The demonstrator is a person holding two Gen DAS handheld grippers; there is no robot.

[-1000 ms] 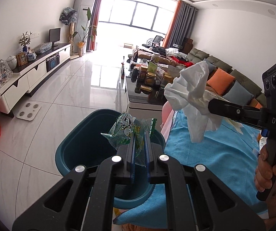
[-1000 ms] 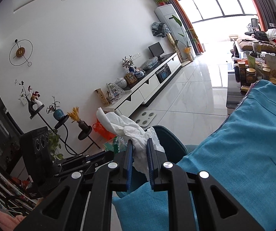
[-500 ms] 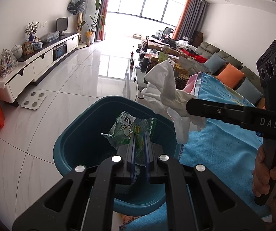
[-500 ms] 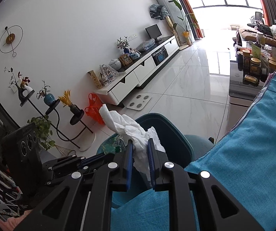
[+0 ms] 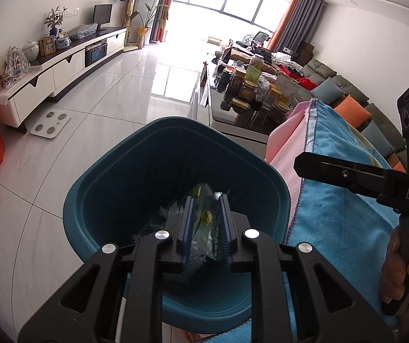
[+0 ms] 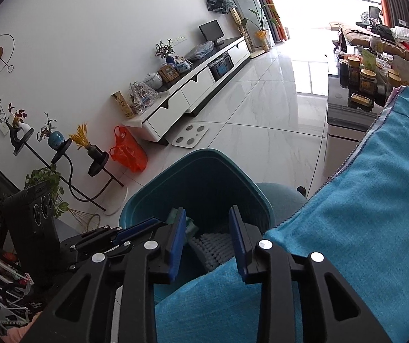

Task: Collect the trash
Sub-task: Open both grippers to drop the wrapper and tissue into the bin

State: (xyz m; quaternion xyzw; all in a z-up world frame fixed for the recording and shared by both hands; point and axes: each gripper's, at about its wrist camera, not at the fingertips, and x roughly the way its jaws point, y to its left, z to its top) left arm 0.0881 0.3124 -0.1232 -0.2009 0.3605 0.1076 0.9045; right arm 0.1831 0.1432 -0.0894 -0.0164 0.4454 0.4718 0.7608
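A bright living room with pale glossy floor tiles (image 5: pixel 96 131) is seen, a long white TV cabinet (image 5: pixel 53 71) along the left wall and a bright blue cloth (image 5: pixel 344 223) draped over the surface at the right. A deep teal plastic bin (image 5: pixel 181 148) stands on the floor just beside the cloth's left edge.

Above the bin's mouth the left gripper (image 5: pixel 204 217) is held, pointing down into it. The crinkled green and clear plastic snack wrapper (image 5: pixel 201 220) lies between its blue-padded fingers (image 5: pixel 187 223), blurred. Its long axis appears to run along the fingers, towards the bin's far wall, though the blur leaves this uncertain. The jaws have just been opening, and a gap is seen on each side of the wrapper, so it is no longer pinched. Half a second earlier it was clamped tight and stood higher, above the rim.

To the right, the right gripper (image 6: pixel 207 225) is held over the bin's near right edge, its jaws parted and just opened, nothing between them. The crumpled white tissue, gripped there half a second ago, is gone from the jaws. A white ribbed object (image 6: pixel 216 247) is visible inside the bin below them; whether it is that tissue cannot be told.
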